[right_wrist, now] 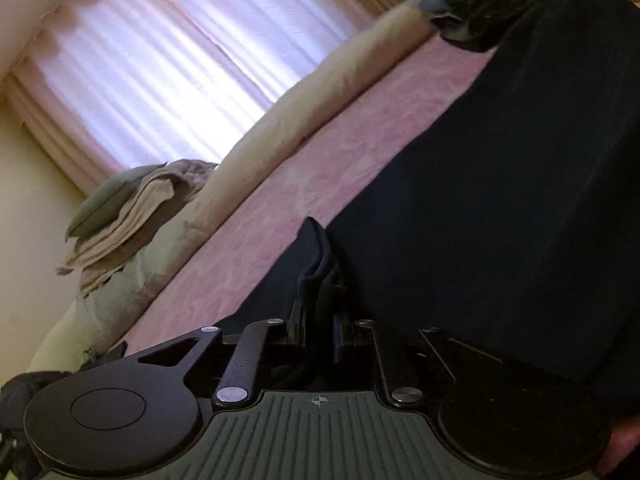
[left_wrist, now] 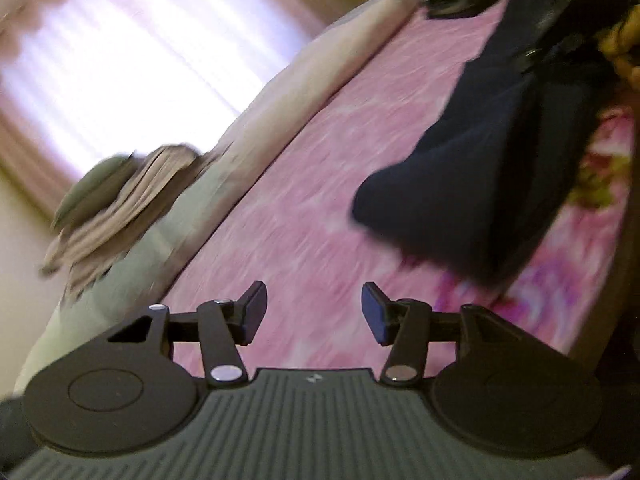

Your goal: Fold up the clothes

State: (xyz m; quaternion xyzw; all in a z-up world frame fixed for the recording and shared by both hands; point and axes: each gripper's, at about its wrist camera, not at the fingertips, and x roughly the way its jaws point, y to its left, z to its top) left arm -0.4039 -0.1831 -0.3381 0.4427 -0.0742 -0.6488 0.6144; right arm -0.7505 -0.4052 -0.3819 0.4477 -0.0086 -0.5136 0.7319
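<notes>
A bedroom with a bright curtained window (right_wrist: pixel 168 60) lay behind a bed (left_wrist: pixel 304 208) spread with a pink patterned sheet, both views tilted hard over. A long cream bolster (right_wrist: pixel 288 136) ran along the far edge of the bed, and at about nine o'clock a small stack of beige and olive folded cloth (right_wrist: pixel 120 216) sat at the bolster's end.

The dark garment (right_wrist: pixel 500 200) lay across the pink sheet from the centre of the right wrist view out to three o'clock, rising toward one o'clock where more dark clothing (right_wrist: pixel 500 0) was heaped. The right gripper (right_wrist: pixel 318 332) had its jaws drawn close together with a bunched fold of that dark garment pinched between them, the cloth standing up just past the tips. The left gripper (left_wrist: pixel 314 312) hung above bare sheet with its jaws wide apart and nothing between them; from its view the garment (left_wrist: pixel 480 168) hung or trailed at two o'clock, well apart from the tips. That view was smeared by motion, so finer detail could not be told.

The step in hand looked like carrying a held edge over to make a fold. To do it well, the left jaws would probably need to take a matching edge, so both sides rise level and the cloth lands flat, not twisted.
</notes>
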